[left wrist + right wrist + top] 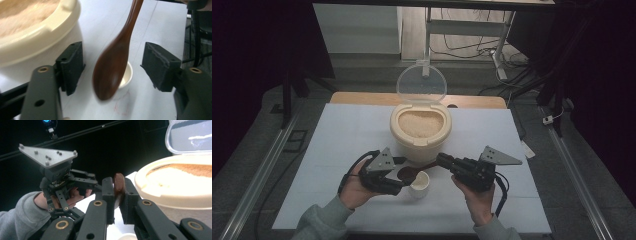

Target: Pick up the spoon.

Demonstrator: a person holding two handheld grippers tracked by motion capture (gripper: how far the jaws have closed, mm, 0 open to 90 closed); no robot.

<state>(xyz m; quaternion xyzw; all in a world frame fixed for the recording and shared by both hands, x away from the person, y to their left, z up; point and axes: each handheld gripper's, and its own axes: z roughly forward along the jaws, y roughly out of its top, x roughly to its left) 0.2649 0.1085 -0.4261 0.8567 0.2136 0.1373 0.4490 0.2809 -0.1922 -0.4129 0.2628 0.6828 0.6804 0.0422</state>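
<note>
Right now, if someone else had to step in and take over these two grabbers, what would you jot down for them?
Right gripper: shut on the handle of the wooden spoon.
Left gripper: jaws open, apart from the spoon bowl that hangs between them.
Small white cup: on the table, below the spoon bowl.
Rice bin: behind the cup, its clear lid up, full of rice.
Done: spoon in hand.
Left, probably: scoop rice into the cup; I cannot tell what the cup holds.
</note>
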